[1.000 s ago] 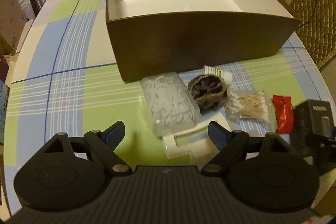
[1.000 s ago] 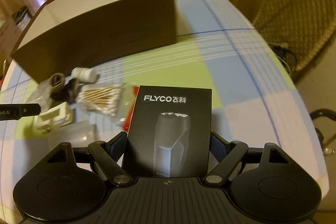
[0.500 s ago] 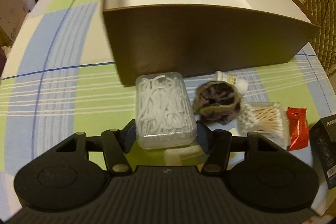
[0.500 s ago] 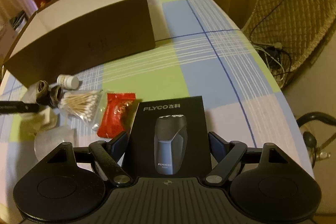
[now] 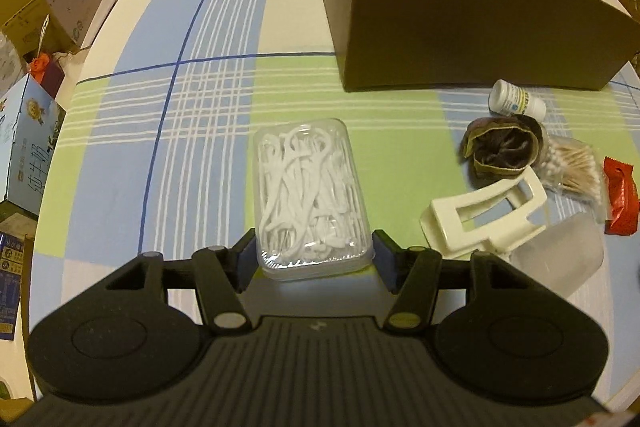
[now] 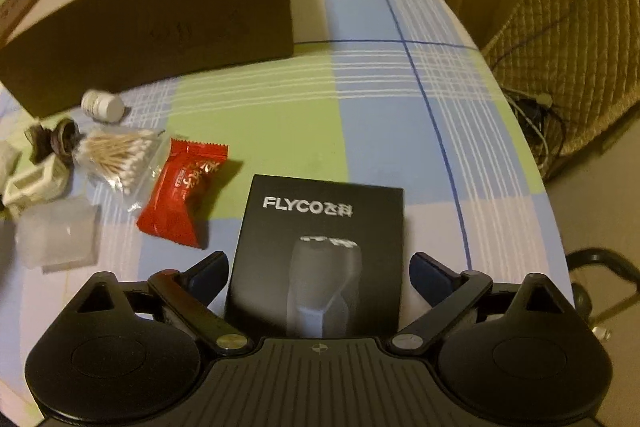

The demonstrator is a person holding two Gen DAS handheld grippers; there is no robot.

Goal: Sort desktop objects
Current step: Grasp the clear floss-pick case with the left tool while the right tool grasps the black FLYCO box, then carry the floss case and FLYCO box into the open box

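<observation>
Our left gripper (image 5: 314,259) clamps the floss-pick box (image 5: 310,195) between its fingers. Our right gripper (image 6: 316,275) stands open around the shaver box (image 6: 320,251), not touching. The brown box (image 5: 460,23) waits ahead; most clutter remains unsorted.

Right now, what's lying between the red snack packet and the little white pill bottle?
A clear bag of cotton swabs lies between the red packet and the bottle, seen in the right wrist view.
</observation>
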